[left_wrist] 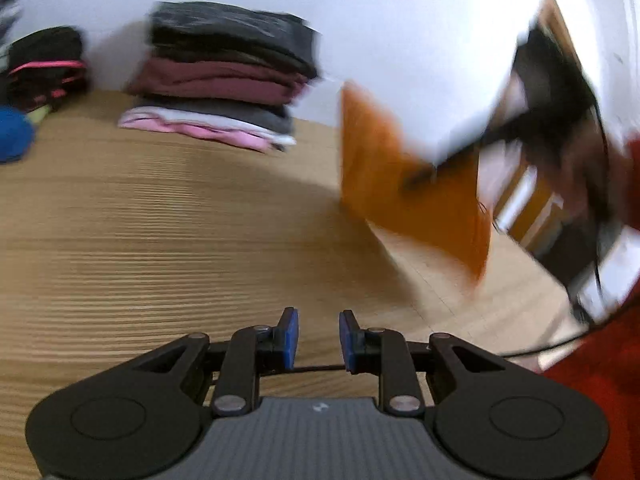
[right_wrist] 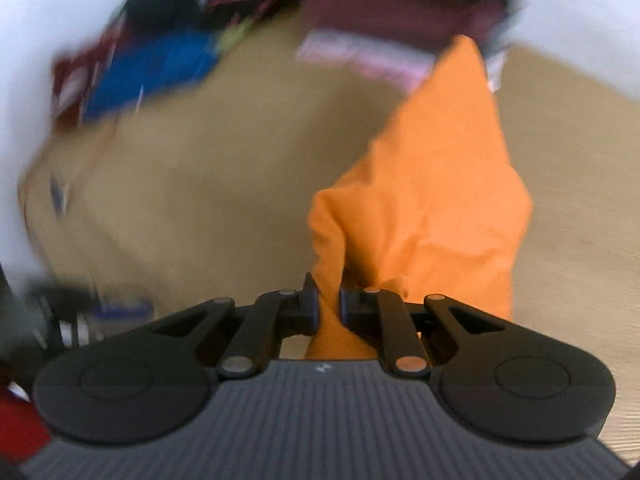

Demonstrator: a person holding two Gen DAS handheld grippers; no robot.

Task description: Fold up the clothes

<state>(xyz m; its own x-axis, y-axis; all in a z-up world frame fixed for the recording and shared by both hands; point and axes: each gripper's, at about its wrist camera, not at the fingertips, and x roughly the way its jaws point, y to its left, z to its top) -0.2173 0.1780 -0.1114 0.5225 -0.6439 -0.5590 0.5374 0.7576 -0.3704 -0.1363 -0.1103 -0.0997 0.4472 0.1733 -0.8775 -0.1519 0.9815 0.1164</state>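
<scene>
An orange garment [right_wrist: 440,184] hangs from my right gripper [right_wrist: 328,292], which is shut on a bunched fold of it above the wooden table [right_wrist: 200,184]. In the left wrist view the same orange garment [left_wrist: 384,176] shows as a blurred sheet lifted over the table's right edge, with a blurred dark shape above it. My left gripper [left_wrist: 319,320] is open over bare table [left_wrist: 160,220], its blue pads [left_wrist: 290,332] apart with nothing between them.
A stack of folded clothes [left_wrist: 224,80] in black, maroon, grey and pink sits at the back by the white wall. A black pile with pink trim [left_wrist: 44,64] and a blue item [left_wrist: 12,136] lie at the far left. A person's red sleeve [left_wrist: 600,380] is at the right.
</scene>
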